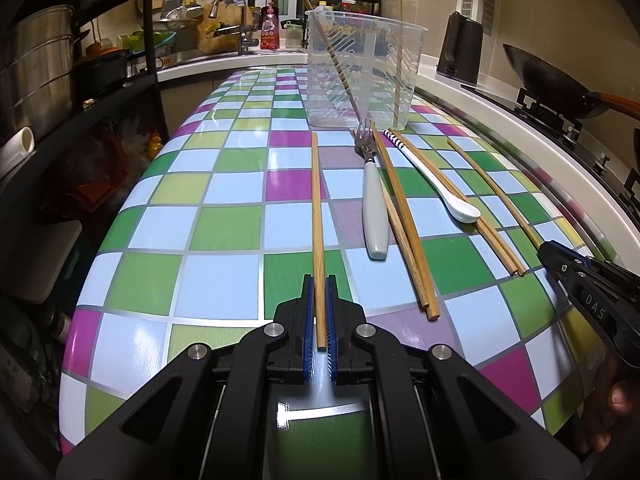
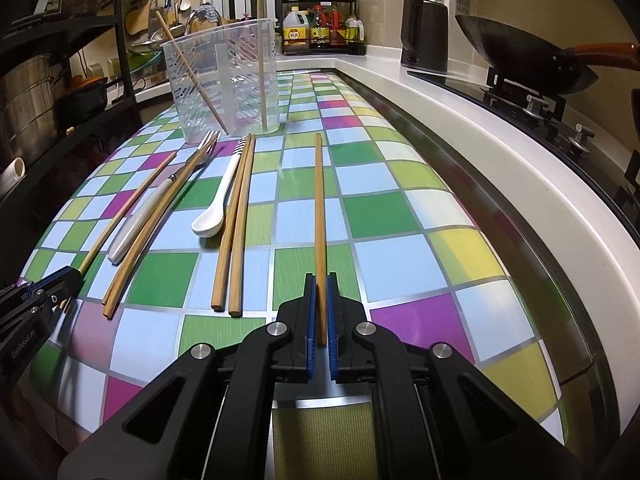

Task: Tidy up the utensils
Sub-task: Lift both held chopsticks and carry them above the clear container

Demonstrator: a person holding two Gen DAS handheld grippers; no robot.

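My left gripper [image 1: 319, 286] is shut on the near end of a wooden chopstick [image 1: 317, 216] that points away over the checkered table [image 1: 224, 232]. My right gripper [image 2: 320, 284] is shut on another wooden chopstick [image 2: 319, 208]. Between them lie a fork with a white handle [image 1: 374, 208], a white spoon with a striped handle [image 1: 436, 184] and several more chopsticks [image 1: 404, 216]. A clear plastic container [image 1: 360, 68] stands behind them with two chopsticks leaning inside. In the right wrist view the left gripper [image 2: 70, 280] shows at the left edge, with the fork [image 2: 160, 204], spoon [image 2: 220, 200] and container [image 2: 226, 80].
A white counter edge [image 2: 520, 184] runs along the right, with a wok [image 2: 520, 56] on a stove and a black kettle [image 2: 424, 36]. Oil bottles [image 2: 320, 28] and a spice rack stand at the back. A black shelf with pots [image 1: 44, 64] is on the left, a sink tap [image 1: 240, 20] behind.
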